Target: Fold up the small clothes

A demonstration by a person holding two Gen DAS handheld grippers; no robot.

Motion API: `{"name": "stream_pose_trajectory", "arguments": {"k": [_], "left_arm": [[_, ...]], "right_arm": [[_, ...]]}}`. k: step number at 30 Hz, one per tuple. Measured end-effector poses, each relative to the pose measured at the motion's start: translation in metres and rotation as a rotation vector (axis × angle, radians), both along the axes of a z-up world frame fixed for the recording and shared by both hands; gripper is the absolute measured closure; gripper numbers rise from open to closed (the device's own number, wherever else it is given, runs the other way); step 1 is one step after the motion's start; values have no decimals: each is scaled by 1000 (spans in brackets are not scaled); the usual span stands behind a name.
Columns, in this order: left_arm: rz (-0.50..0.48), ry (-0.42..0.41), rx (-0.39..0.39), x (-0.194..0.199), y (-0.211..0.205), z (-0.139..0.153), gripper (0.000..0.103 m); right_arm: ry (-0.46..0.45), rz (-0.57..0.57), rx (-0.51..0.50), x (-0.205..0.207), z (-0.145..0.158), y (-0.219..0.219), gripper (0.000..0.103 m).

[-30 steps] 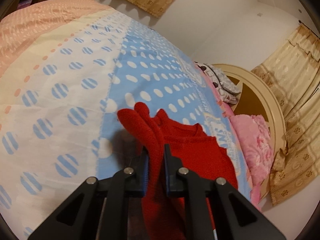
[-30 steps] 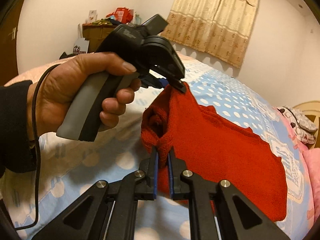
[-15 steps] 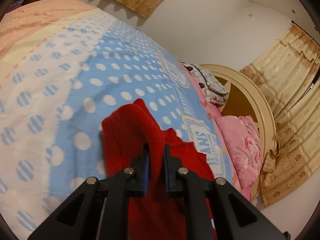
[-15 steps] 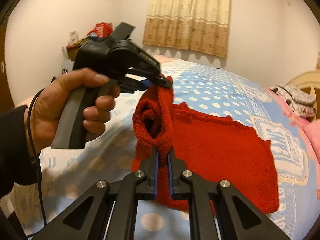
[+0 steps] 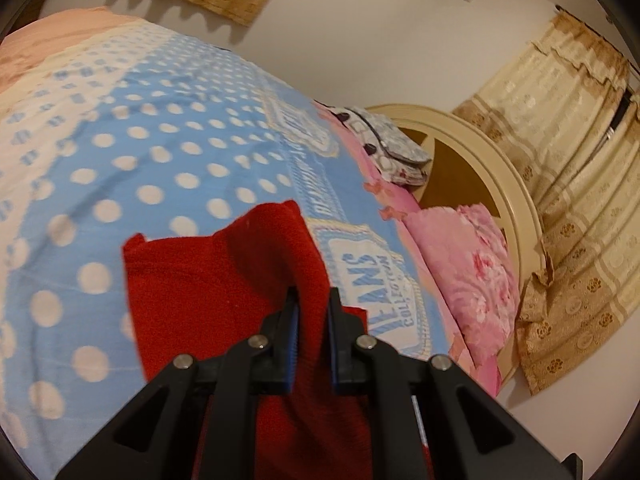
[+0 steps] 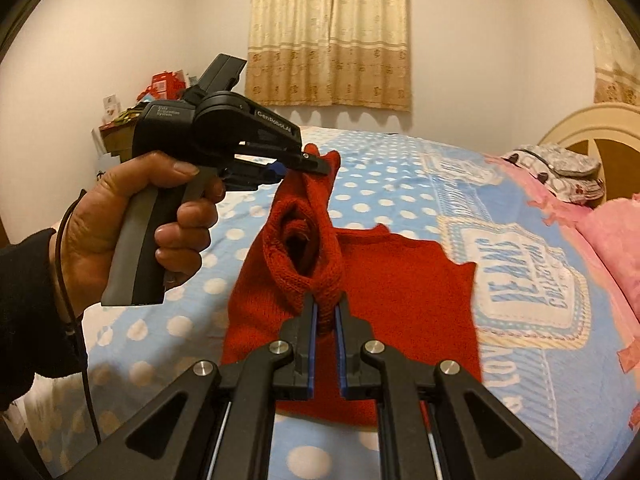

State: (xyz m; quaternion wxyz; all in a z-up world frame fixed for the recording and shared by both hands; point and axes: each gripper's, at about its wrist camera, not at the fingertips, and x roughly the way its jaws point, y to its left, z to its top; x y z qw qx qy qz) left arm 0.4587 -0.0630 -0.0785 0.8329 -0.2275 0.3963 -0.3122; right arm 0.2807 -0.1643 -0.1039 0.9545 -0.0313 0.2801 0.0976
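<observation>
Swung further toward headboard since a second ago, red knit sweater carried along over polka-dot bedspread. Right gripper clenched on bunched ribbed edge. Left gripper clamped on another edge, raised, left hand around grip. Beyond: pink pillow, curtain.

The red knitted sweater is coarse, matt wool-like cloth with visible ribbed stitches. The blue polka-dot bedspread under it is smooth, flat-woven fabric (soft-looking, no sheen). The left gripper has a matt black plastic housing and a grey handle, perhaps rubbery. The right gripper shows matt black plastic arms, shiny metal screws and blue pads. The cream headboard looks glossy-painted.
</observation>
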Motion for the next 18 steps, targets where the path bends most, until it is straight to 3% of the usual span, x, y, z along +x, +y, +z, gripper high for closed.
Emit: {"name": "stream_pose_trajectory", "arguments": {"k": [11,18], "left_arm": [[-100,10,81,6,-73,-15,91],[-157,-12,185,0,-112,-26,91]], "right_arm": [[56,-88,60,-4,-15,-58,96],[131,-128,123,-5,-39,-90,96]]}}
